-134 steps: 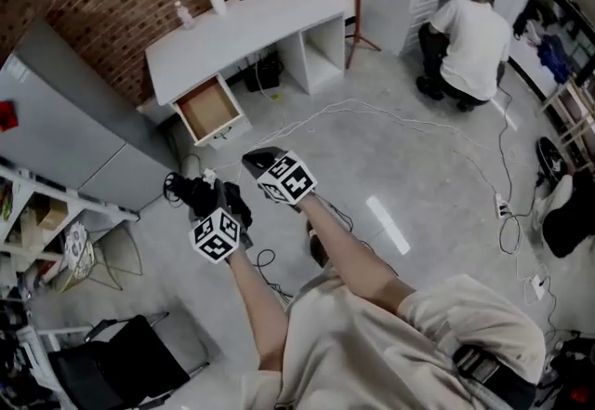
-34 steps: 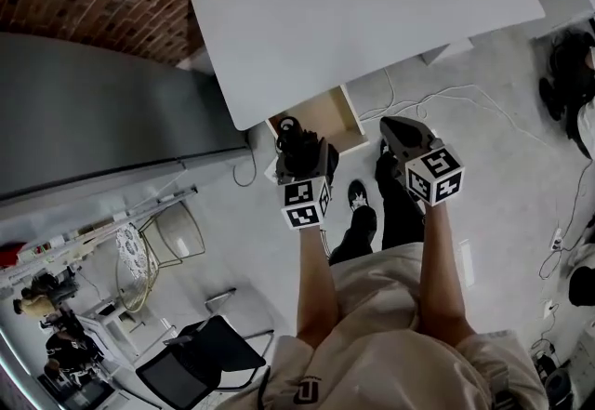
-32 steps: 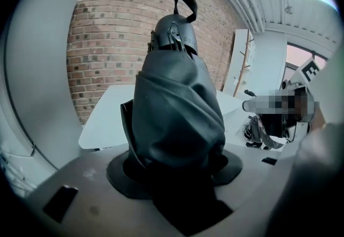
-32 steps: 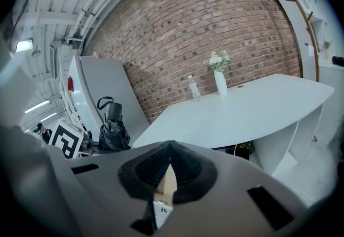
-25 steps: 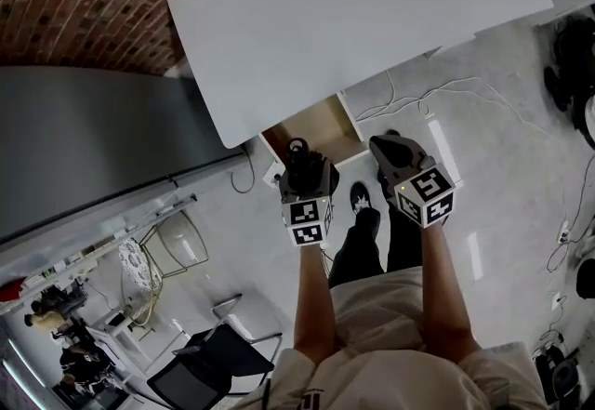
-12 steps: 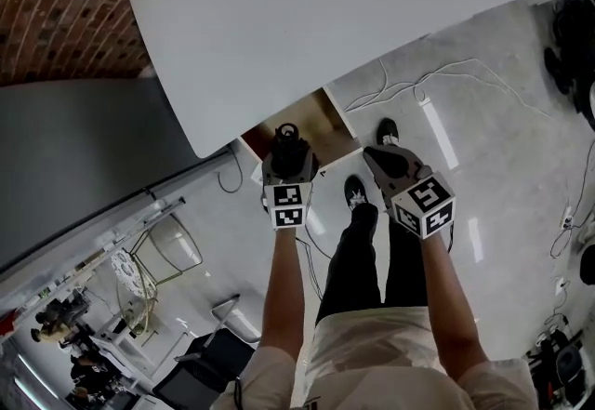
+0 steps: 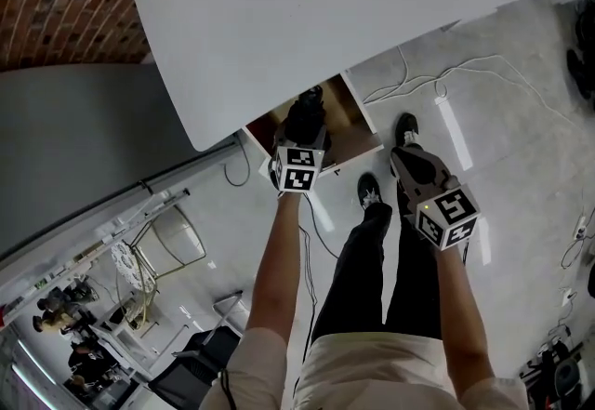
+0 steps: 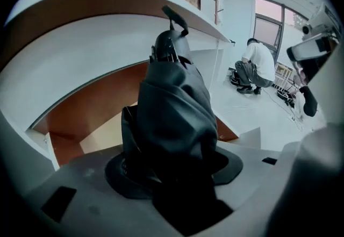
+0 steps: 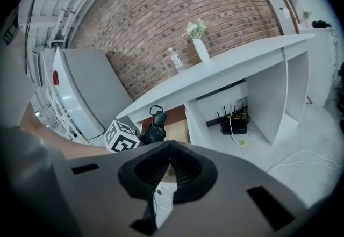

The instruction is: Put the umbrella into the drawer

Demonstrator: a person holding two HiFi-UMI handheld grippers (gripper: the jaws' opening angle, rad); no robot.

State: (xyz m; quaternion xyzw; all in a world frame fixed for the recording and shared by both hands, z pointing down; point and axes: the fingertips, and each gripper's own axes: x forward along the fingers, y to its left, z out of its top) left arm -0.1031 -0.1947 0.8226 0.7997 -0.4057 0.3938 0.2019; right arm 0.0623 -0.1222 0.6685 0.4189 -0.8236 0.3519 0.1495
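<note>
The left gripper [image 7: 304,134] is clamped on the folded black umbrella [image 8: 173,107] and holds it over the open drawer [image 7: 356,120], just under the front edge of the desk [image 7: 353,8]. The right gripper [image 9: 169,162] is closed and empty, beside the person's leg. The best way, I think, is to lay the umbrella flat along the drawer, clear of the desk edge, and only then let go.

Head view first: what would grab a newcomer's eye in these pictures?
The folded black fabric umbrella, clamped in the left gripper, hangs over the open wooden drawer under the white desk. The right gripper, shut and empty, hovers to its right above the pale floor.
</note>
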